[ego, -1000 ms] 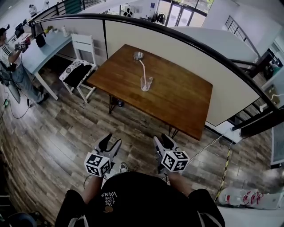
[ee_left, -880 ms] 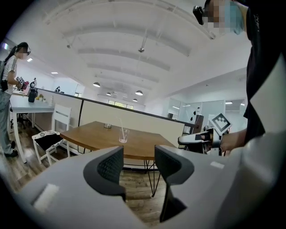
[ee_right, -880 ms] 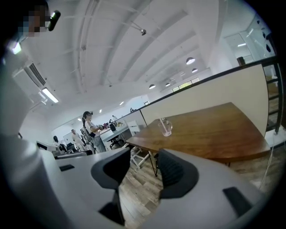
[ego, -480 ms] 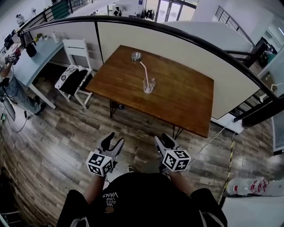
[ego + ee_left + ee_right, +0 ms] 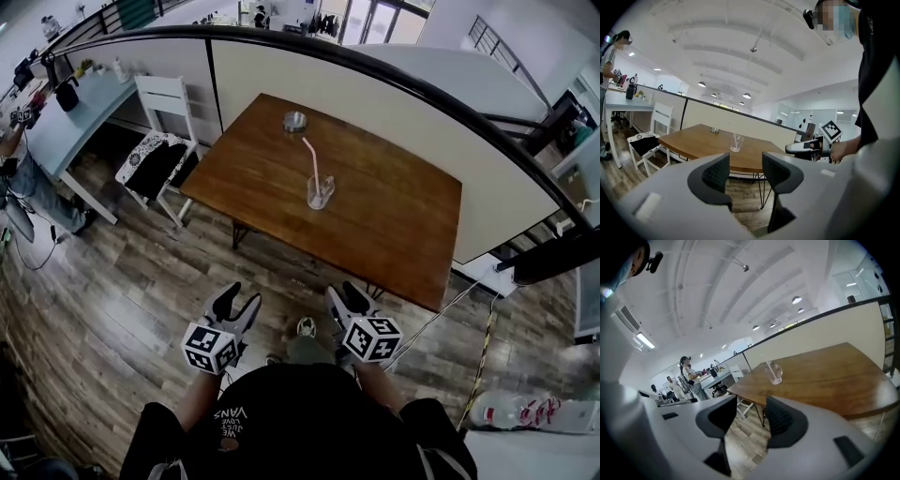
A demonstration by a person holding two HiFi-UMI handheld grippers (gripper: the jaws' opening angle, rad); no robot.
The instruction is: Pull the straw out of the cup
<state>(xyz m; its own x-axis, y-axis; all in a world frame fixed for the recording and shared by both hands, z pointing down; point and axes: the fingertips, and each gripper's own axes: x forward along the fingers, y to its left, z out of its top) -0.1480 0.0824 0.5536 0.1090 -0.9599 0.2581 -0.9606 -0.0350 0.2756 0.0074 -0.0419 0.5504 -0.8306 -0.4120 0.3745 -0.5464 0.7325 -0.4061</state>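
A clear glass cup (image 5: 320,192) stands near the middle of the brown wooden table (image 5: 375,225), with a pale pink straw (image 5: 313,159) leaning out of it toward the far left. The cup (image 5: 736,143) (image 5: 775,373) shows small in both gripper views. Both grippers hang over the floor, well short of the table's near edge. My left gripper (image 5: 236,304) (image 5: 745,171) is open and empty. My right gripper (image 5: 344,298) (image 5: 751,416) is open and empty too.
A small metal dish (image 5: 294,120) sits at the table's far end. A white chair (image 5: 161,141) stands left of the table beside a pale desk (image 5: 75,108), where a person (image 5: 19,155) stands. A partition wall (image 5: 394,103) runs behind the table. A cable (image 5: 441,309) trails across the wooden floor.
The table and cup have come slightly nearer and shifted right in the head view as I walk forward. Both grippers keep their place in front of me, jaws unchanged.
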